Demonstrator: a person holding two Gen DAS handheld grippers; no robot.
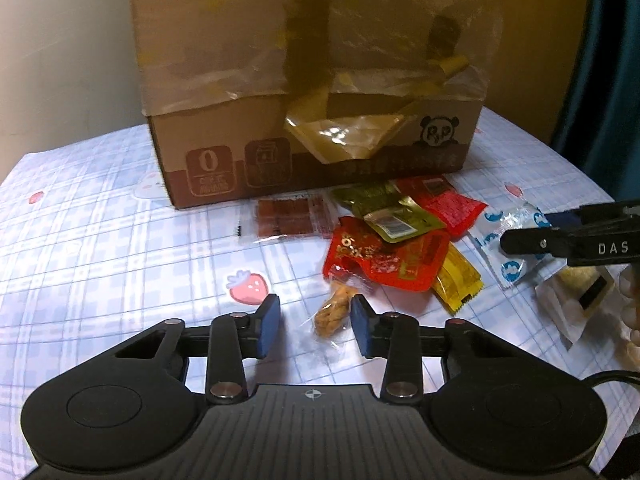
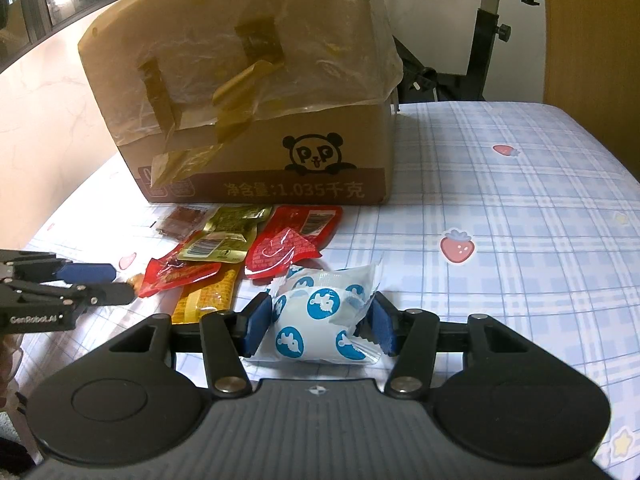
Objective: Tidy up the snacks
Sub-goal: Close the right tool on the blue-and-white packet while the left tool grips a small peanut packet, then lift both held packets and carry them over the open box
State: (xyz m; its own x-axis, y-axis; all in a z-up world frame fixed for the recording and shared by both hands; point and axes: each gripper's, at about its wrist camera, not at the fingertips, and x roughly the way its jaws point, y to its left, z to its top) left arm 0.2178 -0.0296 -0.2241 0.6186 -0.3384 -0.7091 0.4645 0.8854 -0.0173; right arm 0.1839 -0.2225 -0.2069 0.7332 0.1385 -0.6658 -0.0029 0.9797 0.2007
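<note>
In the left wrist view, a clear-wrapped brown snack (image 1: 330,314) is seen at lower centre between the blue pads of the left gripper (image 1: 316,326); small gaps remain on both sides, so it is not gripped. Red and gold snack packets (image 1: 384,256) are piled right of centre on the checked desk (image 1: 100,240), before a taped cardboard box (image 1: 312,80). In the right wrist view, a white packet with blue dots (image 2: 320,326) is clamped at centre by the right gripper (image 2: 318,324).
</note>
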